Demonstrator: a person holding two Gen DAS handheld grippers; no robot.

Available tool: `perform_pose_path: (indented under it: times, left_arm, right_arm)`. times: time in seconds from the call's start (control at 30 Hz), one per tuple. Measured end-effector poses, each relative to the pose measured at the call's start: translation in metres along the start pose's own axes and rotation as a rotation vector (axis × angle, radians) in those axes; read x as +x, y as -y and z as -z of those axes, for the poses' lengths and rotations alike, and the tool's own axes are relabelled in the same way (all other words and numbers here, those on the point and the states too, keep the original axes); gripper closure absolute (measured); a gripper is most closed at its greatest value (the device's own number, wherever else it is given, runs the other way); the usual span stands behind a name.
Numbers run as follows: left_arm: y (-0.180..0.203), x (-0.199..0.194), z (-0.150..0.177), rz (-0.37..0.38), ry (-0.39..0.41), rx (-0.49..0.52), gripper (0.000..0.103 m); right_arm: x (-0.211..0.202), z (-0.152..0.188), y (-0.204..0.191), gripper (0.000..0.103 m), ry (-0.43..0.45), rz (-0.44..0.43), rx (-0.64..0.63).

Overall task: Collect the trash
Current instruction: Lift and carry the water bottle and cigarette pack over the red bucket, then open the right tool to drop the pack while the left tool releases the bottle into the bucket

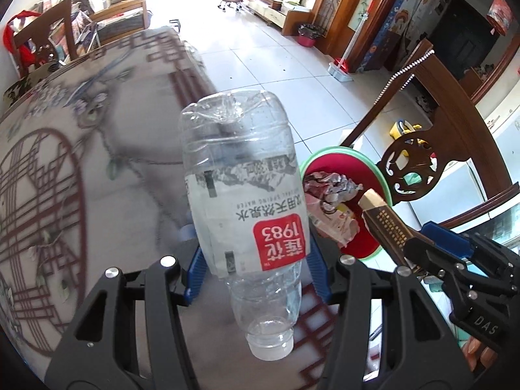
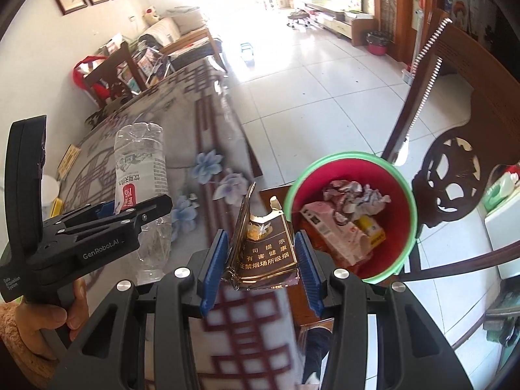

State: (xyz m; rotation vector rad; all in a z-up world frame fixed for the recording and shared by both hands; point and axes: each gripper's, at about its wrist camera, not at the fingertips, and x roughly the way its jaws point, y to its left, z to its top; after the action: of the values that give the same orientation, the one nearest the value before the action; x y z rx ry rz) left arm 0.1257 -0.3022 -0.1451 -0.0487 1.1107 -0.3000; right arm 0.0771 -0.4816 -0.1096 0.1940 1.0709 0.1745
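Nearest in the left wrist view, the left gripper (image 1: pixel 256 269) pinches a clear plastic water bottle (image 1: pixel 243 201) between its blue ribbed pads, neck toward the camera and dimpled base pointing away. The bottle is thin-walled, creased and empty, wrapped in a pale label with a red patch; its white cap sits at the near end.

In the right wrist view, the right gripper (image 2: pixel 261 260) has its blue pads pressed on a flattened cigarette pack (image 2: pixel 265 253), dark brown card with glossy gold edging and gold lettering, its torn lid flap standing up at the far end.

Both tools hover above the table (image 1: pixel 65 162), covered in a smooth cloth printed with dark red lattice and pale blue flowers; motion blur makes the cloth's texture hard to judge.

Just past the table edge, below on the floor, stands a round trash bin (image 2: pixel 403 195), red inside with a green rim. It already holds crumpled paper (image 2: pixel 354 193) and a pink carton (image 2: pixel 328 227). Beside the bin rises a carved dark wooden chair (image 2: pixel 455 169) with a pierced back. Beyond lies a glossy white tiled floor (image 2: pixel 308 97).
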Motion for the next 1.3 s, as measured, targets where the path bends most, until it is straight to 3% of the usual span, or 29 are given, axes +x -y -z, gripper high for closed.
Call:
perform_pose_path:
  times: [0.37,0.83,0.93,0.97,1.0,1.3]
  left_arm:
    - [0.046,0.032,-0.017,0.034,-0.044,0.053,0.052]
    - [0.080,0.066,-0.035,0.035,-0.096,0.091,0.052]
    - [0.086,0.074,-0.036,0.032,-0.113,0.101,0.051]
    - [0.089,0.077,-0.037,0.031,-0.119,0.107,0.051]
    - [0.090,0.079,-0.038,0.031,-0.124,0.112,0.051]
    - [0.116,0.100,-0.051,0.037,-0.140,0.158,0.052]
  right_arm:
    - [0.002,-0.005,0.058,0.061,-0.016,0.044,0.079]
    - [0.030,-0.051,0.113,0.061,-0.031,0.031,0.127]
    - [0.042,-0.056,0.124,0.054,-0.054,0.028,0.150]
    - [0.043,-0.057,0.126,0.040,-0.053,0.027,0.161]
    - [0.042,-0.058,0.130,0.037,-0.040,0.025,0.176]
    - [0.031,-0.041,0.153,0.034,-0.031,0.080,0.220]
